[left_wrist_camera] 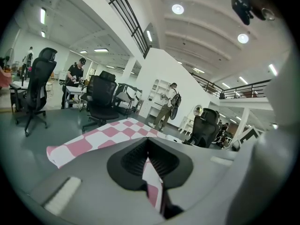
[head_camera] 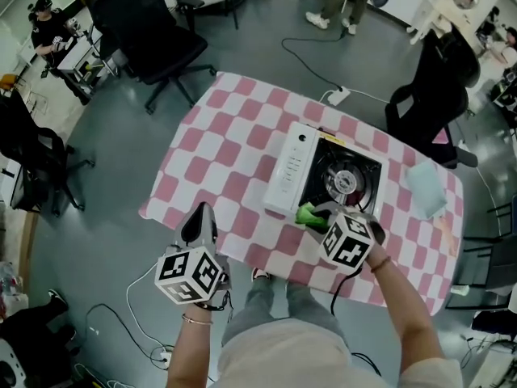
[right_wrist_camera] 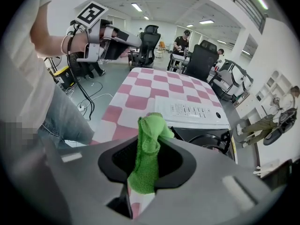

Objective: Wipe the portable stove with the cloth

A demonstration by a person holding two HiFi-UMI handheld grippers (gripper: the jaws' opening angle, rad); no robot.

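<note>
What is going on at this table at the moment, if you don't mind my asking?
A person stands at a table with a pink-and-white checked cover, holding a gripper in each hand. The right gripper is shut on a green cloth, which it holds at the near edge of the portable stove. The left gripper is shut on nothing and hangs by the table's near edge, well clear of the stove.

One stove (head_camera: 292,170); one green cloth (head_camera: 308,214)
</note>
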